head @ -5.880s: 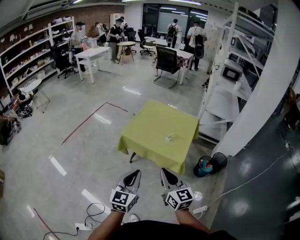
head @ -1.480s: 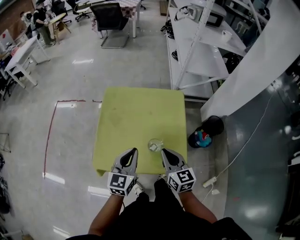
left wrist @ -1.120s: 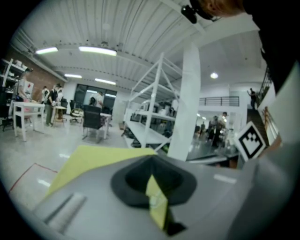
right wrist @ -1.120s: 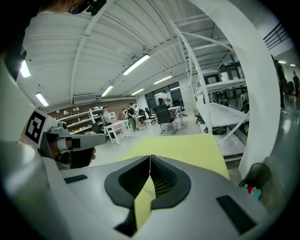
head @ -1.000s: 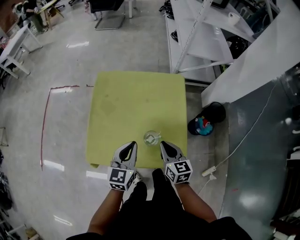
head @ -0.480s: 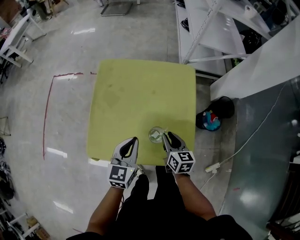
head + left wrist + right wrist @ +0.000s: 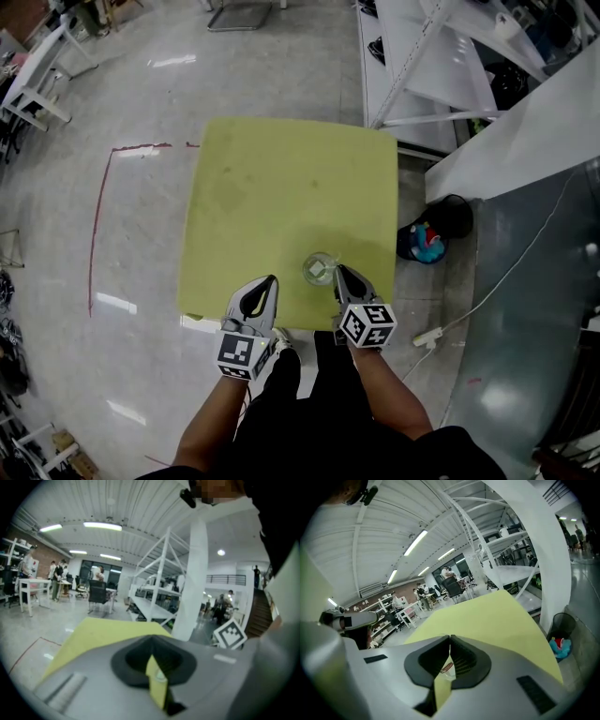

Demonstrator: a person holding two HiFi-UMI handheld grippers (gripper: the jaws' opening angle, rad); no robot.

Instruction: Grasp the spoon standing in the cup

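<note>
The cup (image 7: 320,269) stands on the yellow-green table (image 7: 281,187) near its front edge and towards its right side, with broad bare cloth to the left and beyond. The spoon is too small to make out in the head view. The right gripper (image 7: 339,271) has its tips just beside the cup, jaws closed on nothing; the cup's label shows blurred through the gap behind them. The left gripper (image 7: 270,279) hovers over the front edge, well left of the cup, jaws also together and empty. A black bin (image 7: 453,215) and white shelving (image 7: 412,56) crowd the table's right side.
</note>
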